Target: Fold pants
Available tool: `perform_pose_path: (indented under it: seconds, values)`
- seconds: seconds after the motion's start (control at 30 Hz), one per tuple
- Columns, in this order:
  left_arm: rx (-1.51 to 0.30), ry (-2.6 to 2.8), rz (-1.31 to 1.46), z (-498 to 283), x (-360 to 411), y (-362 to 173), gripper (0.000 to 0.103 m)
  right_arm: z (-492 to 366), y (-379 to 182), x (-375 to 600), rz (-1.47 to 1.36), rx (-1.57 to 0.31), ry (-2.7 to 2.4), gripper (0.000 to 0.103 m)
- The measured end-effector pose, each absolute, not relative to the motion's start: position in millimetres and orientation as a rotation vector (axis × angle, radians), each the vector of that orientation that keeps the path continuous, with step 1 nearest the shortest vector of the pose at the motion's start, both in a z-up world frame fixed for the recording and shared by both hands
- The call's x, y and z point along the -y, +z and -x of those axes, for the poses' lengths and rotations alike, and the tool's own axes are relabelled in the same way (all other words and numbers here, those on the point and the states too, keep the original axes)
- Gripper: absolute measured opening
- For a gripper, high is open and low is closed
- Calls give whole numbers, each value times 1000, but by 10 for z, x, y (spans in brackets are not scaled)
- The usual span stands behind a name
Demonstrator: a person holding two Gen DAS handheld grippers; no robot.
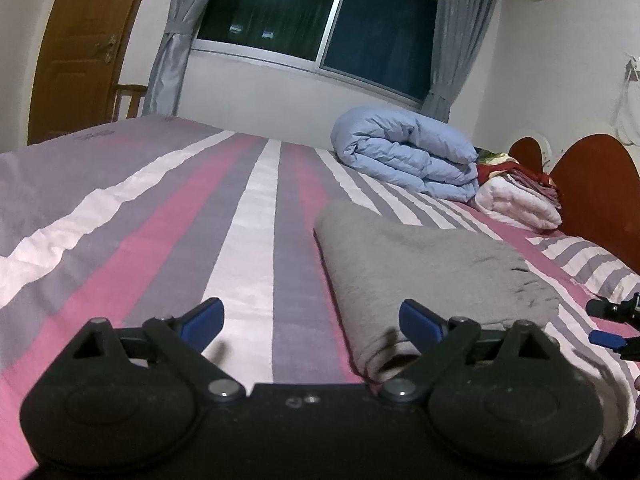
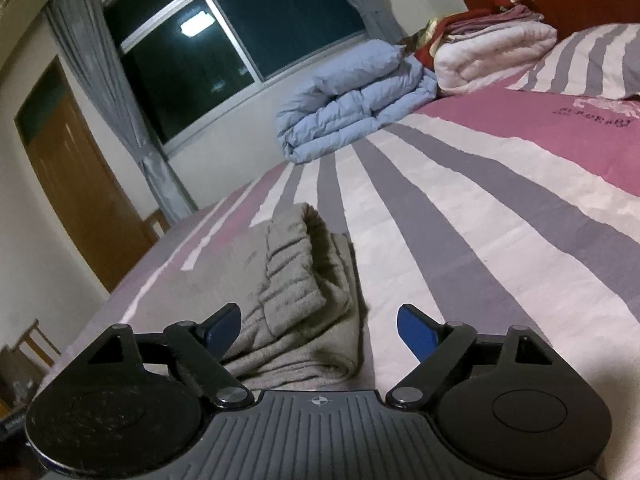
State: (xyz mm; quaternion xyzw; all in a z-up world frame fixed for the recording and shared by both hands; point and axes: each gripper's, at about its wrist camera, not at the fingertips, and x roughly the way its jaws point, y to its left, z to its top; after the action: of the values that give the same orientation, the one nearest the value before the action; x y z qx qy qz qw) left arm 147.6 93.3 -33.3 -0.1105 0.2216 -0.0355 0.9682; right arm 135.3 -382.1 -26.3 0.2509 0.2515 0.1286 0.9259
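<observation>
Left wrist view: my left gripper [image 1: 311,322] is spread wide with nothing in it, its right pad just beside the near end of the grey pants [image 1: 424,264]. My right gripper [image 2: 318,330] is wide open and empty too, hovering over the pants' ribbed waistband end. One pair of pants, folded into a thick soft bundle on the striped pink, grey and white bedsheet [image 2: 500,208]. Dark lettering on the pink stripe, too blurry to read. Behind sit one rolled blue duvet [image 2: 352,100] and one white folded quilt [image 2: 496,54].
</observation>
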Motion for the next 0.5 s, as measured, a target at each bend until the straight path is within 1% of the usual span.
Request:
perform_pose_path:
  seconds: [0.17, 0.33, 0.5]
  values:
    - [-456, -64, 248, -1480, -991, -353, 91, -1378, -298, 3721, -479, -531, 273, 86]
    - [-467, -51, 280, -1526, -1063, -380, 92, -1412, -323, 3696, -465, -538, 271, 91]
    - [-485, -49, 283, -1568, -1064, -407, 92, -1434, -338, 3719, -476, -538, 270, 92]
